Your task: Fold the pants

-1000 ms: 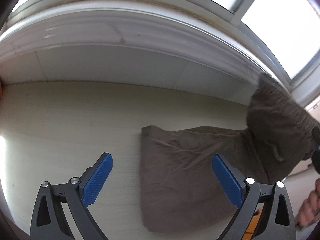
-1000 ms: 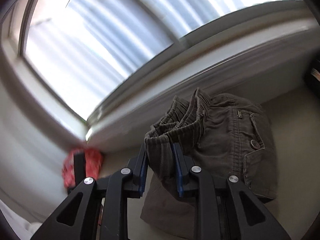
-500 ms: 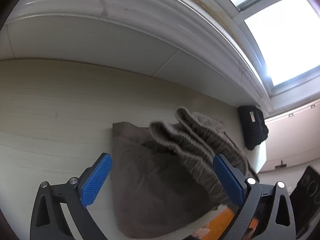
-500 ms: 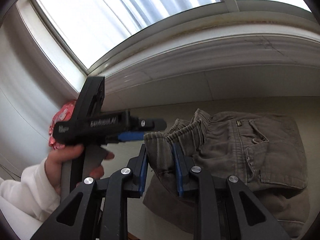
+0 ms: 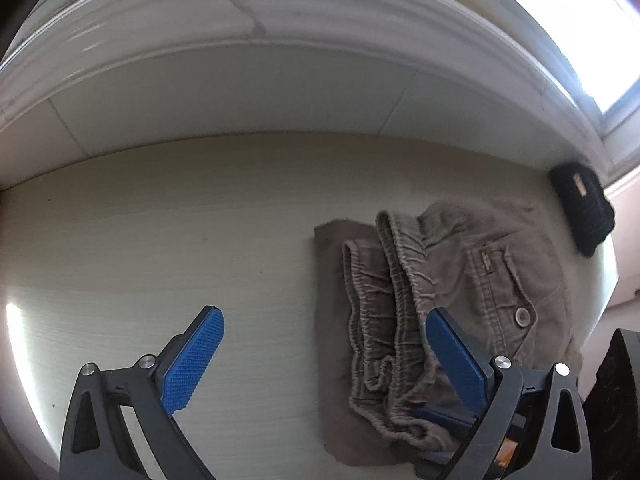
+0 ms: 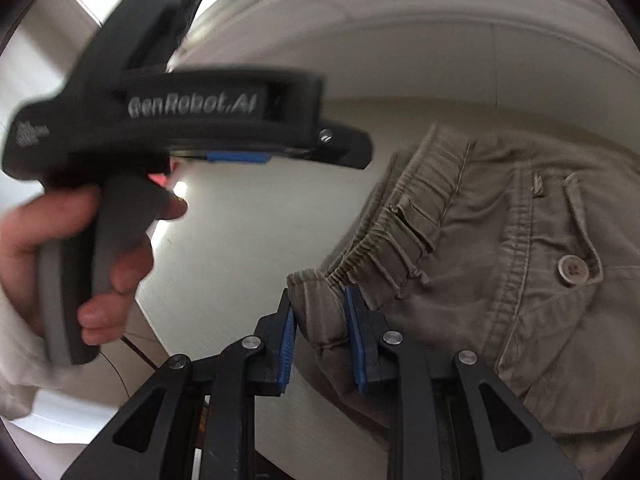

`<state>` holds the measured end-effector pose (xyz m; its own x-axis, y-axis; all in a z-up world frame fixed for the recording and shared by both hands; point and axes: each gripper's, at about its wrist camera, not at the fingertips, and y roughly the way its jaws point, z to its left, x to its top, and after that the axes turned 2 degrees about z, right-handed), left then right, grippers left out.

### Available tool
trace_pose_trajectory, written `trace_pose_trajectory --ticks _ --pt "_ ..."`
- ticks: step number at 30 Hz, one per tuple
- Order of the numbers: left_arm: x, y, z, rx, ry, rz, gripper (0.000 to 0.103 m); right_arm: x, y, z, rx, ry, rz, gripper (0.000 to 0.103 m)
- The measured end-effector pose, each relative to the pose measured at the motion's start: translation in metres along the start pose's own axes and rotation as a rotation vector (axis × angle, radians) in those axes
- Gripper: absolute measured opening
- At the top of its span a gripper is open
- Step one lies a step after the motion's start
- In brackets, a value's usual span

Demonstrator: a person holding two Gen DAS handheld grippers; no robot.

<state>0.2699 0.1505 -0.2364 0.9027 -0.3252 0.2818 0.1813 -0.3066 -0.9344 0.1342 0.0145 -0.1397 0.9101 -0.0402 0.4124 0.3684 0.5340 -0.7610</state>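
Note:
The olive-brown pants [image 5: 472,280] lie doubled over on the pale wooden table [image 5: 160,240], waistband [image 5: 384,300] on top and a buttoned back pocket [image 6: 572,270] facing up. My right gripper [image 6: 318,316] is shut on a corner of the elastic waistband [image 6: 320,300], low over the table. My left gripper [image 5: 326,360] hangs open just above the table beside the pants' left edge; its right pad [image 5: 456,364] is over the waistband and nothing is between the pads. In the right wrist view a hand [image 6: 80,248] holds the left tool's black housing [image 6: 192,108].
A white wall panel and window sill [image 5: 280,80] run along the table's far edge. A black folded item [image 5: 582,214] sits at the far right corner. A dark object [image 5: 616,400] stands off the table's right side. Bare tabletop stretches left of the pants.
The right gripper carried the waistband down and to the left over the folded legs, so the pants now lie doubled. The left gripper sank a little, tilted and stayed open.

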Motion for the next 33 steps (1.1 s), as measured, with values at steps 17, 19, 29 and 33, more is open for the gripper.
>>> trace_pose_trajectory --ticks 17,19,29,33 --pt "-0.018 0.036 -0.004 0.077 -0.018 0.061 0.103 -0.025 -0.105 -0.075 -0.017 0.127 -0.032 0.06" --pt "-0.021 0.033 -0.003 0.066 -0.032 0.057 0.103 -0.028 -0.102 -0.082 -0.049 0.134 -0.006 0.06" --pt "-0.03 0.02 -0.047 -0.039 -0.007 0.007 0.103 -0.041 -0.073 -0.075 -0.018 0.192 0.009 0.078" --pt "-0.021 0.046 -0.058 -0.03 0.021 0.051 0.103 -0.037 -0.076 -0.069 -0.02 0.168 0.03 0.077"
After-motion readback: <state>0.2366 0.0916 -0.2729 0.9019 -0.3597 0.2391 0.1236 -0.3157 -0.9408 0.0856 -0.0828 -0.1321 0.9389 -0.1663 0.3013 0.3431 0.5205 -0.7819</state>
